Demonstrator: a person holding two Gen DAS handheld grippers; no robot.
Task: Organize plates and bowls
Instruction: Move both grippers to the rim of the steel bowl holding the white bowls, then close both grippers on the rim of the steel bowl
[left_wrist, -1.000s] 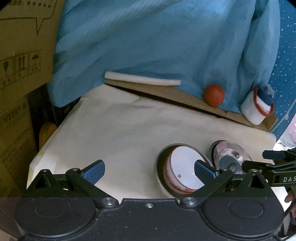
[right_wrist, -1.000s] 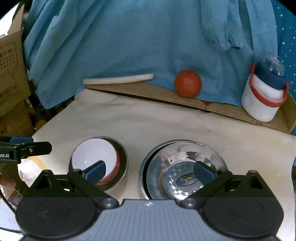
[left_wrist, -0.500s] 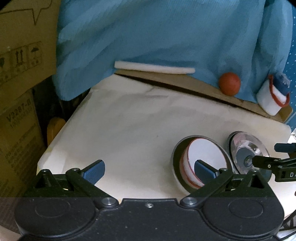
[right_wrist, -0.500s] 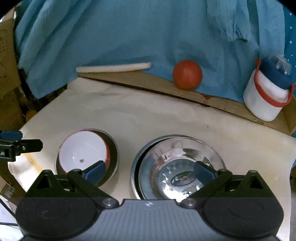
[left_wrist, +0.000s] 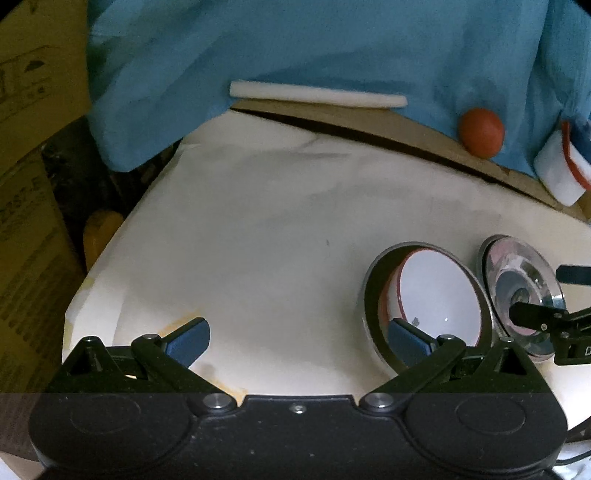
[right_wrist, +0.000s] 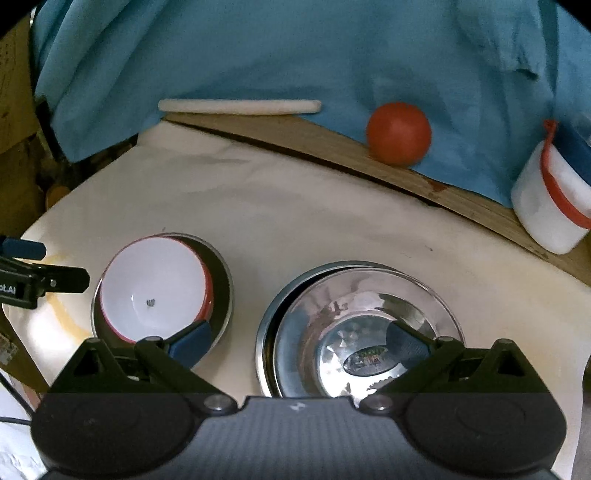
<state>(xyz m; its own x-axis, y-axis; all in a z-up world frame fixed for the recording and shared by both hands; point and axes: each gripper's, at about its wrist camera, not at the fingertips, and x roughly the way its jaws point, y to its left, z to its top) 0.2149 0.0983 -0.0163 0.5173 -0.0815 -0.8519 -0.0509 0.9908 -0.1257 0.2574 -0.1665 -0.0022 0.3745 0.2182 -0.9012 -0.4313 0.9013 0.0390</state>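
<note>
A white bowl with a red rim (right_wrist: 155, 284) sits inside a steel bowl (right_wrist: 221, 291) on the cream table; the pair also shows in the left wrist view, white bowl (left_wrist: 439, 295) in steel bowl (left_wrist: 376, 288). To its right lie stacked steel plates (right_wrist: 354, 332), seen edge-on in the left wrist view (left_wrist: 521, 291). My left gripper (left_wrist: 297, 341) is open and empty, left of the bowls. My right gripper (right_wrist: 299, 341) is open and empty, above the near edge of the plates and bowls.
A red ball (right_wrist: 399, 133), a white jar with a red band (right_wrist: 554, 199) and a white stick (right_wrist: 240, 106) rest on a wooden board at the back, against a blue cloth (right_wrist: 295, 48). Cardboard boxes (left_wrist: 33, 147) stand to the left, beyond the table's edge.
Both grippers have drawn back and up from the dishes, so the bowls and plates look smaller and farther right in the left view. Both stay open and the dishes have not moved.
</note>
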